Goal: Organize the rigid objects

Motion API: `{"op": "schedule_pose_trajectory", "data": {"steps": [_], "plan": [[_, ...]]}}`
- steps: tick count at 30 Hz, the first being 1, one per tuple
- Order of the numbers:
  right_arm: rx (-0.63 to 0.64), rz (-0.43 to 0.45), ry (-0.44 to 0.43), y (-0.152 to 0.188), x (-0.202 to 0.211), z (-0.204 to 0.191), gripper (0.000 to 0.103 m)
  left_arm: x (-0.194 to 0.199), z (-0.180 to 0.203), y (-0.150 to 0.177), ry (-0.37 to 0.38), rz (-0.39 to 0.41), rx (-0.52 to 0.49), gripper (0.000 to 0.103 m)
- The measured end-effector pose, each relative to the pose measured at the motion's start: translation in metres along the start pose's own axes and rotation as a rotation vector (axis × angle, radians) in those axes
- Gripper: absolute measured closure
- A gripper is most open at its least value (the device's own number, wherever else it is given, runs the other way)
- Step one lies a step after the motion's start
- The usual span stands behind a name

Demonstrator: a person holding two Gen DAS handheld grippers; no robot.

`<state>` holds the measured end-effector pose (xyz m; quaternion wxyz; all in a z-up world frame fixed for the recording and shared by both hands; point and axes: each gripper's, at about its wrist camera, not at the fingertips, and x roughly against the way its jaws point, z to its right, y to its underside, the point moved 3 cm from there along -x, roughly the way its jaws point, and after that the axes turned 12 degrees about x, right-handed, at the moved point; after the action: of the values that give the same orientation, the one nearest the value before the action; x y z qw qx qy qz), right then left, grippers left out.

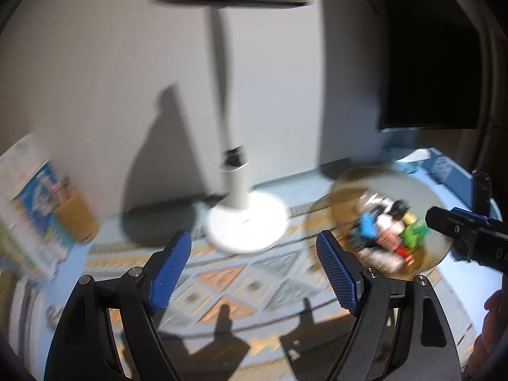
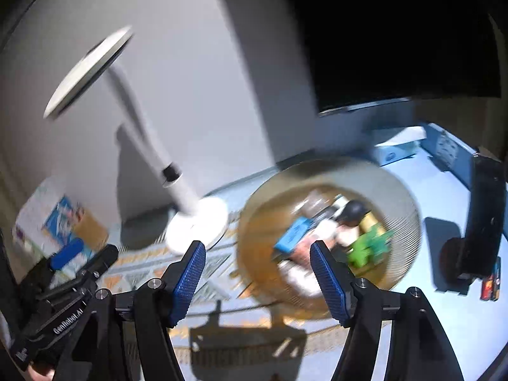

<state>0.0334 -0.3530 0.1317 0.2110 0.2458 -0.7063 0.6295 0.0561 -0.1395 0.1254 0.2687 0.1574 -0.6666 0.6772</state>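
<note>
A round amber glass bowl [image 2: 409, 209] stands on the table and holds several small rigid items, among them a blue block [image 2: 293, 235], a green piece [image 2: 368, 247] and a black round piece [image 2: 354, 210]. The bowl also shows in the left wrist view [image 1: 349, 187]. My right gripper [image 2: 257, 252] is open and empty, just in front of the bowl's near left rim. My left gripper [image 1: 254, 243] is open and empty, above a patterned mat [image 1: 222, 285], left of the bowl. Both views are blurred.
A white desk lamp [image 1: 244, 222] stands behind the mat; its base shows in the right wrist view [image 2: 198, 225]. A printed box and brown cup [image 1: 74, 219] sit far left. A dark monitor [image 2: 397, 31] and black stand [image 2: 476, 222] are at right, with blue boxes [image 2: 400, 149] behind the bowl.
</note>
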Motion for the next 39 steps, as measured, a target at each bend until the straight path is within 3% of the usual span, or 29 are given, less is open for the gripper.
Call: {"op": "schedule_pose_trajectory", "data": {"steps": [4, 8, 13, 17, 20, 23, 28, 39], "plan": [[0.044, -0.056, -0.033, 0.025, -0.019, -0.038, 0.036, 0.010, -0.040, 0.016, -0.033, -0.039, 0.074, 0.022], [0.051, -0.129, -0.060, 0.050, -0.044, -0.059, 0.036, 0.008, -0.064, 0.033, -0.090, -0.052, 0.069, 0.021], [0.086, -0.182, -0.055, 0.067, -0.063, -0.077, 0.036, -0.008, -0.087, 0.053, -0.089, -0.111, 0.124, 0.021], [0.135, -0.162, -0.042, 0.070, -0.065, -0.089, 0.036, -0.017, -0.102, 0.070, -0.089, -0.107, 0.155, 0.021], [0.201, -0.069, 0.012, 0.074, -0.059, -0.099, 0.035, -0.022, -0.110, 0.086, -0.095, -0.059, 0.174, 0.021], [0.248, -0.031, 0.056, 0.087, -0.058, -0.107, 0.021, -0.028, -0.112, 0.108, -0.089, -0.051, 0.195, 0.021], [0.264, -0.070, 0.028, 0.112, -0.064, -0.113, 0.021, -0.035, -0.115, 0.135, -0.071, -0.132, 0.239, 0.021], [0.241, -0.071, -0.031, 0.128, -0.064, -0.112, 0.021, -0.028, -0.101, 0.142, -0.122, -0.078, 0.149, 0.020]]}}
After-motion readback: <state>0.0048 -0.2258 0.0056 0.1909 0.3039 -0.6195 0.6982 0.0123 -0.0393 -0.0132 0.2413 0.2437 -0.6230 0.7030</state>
